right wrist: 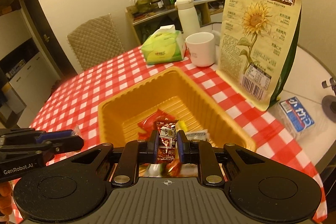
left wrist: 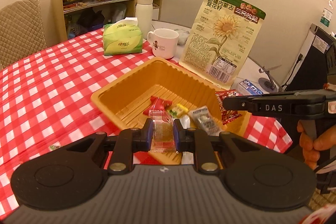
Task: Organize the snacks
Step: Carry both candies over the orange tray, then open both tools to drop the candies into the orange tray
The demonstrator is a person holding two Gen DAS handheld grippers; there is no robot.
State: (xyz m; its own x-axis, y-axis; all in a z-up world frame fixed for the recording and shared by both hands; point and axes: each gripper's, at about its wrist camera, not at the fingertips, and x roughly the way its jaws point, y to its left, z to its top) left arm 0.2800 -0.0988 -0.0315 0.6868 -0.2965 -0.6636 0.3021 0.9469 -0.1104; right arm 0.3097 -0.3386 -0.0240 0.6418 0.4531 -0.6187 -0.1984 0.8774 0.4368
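Note:
An orange ribbed tray (left wrist: 134, 80) (right wrist: 130, 96) sits on the red-checked tablecloth and holds several wrapped snacks, among them a red wrapper (left wrist: 159, 105), a yellow candy (left wrist: 178, 109) and a grey packet (left wrist: 202, 119). My left gripper (left wrist: 162, 132) is shut on a clear-wrapped candy (left wrist: 162, 129) over the tray's near edge. My right gripper (right wrist: 167, 145) is shut on a dark red snack packet (right wrist: 167, 140) above the tray's near side. In the left wrist view the right gripper (left wrist: 225, 103) reaches in from the right with that red packet (left wrist: 227, 106). The left gripper (right wrist: 77, 138) shows at the left edge of the right wrist view.
A tall sunflower-seed bag (left wrist: 222, 35) (right wrist: 260, 41) stands behind the tray. A white mug (left wrist: 164, 43) (right wrist: 201, 49), a green tissue pack (left wrist: 122, 37) (right wrist: 163, 48) and a white flask (left wrist: 143, 12) stand at the back. A blue box (right wrist: 296, 115) lies to the right.

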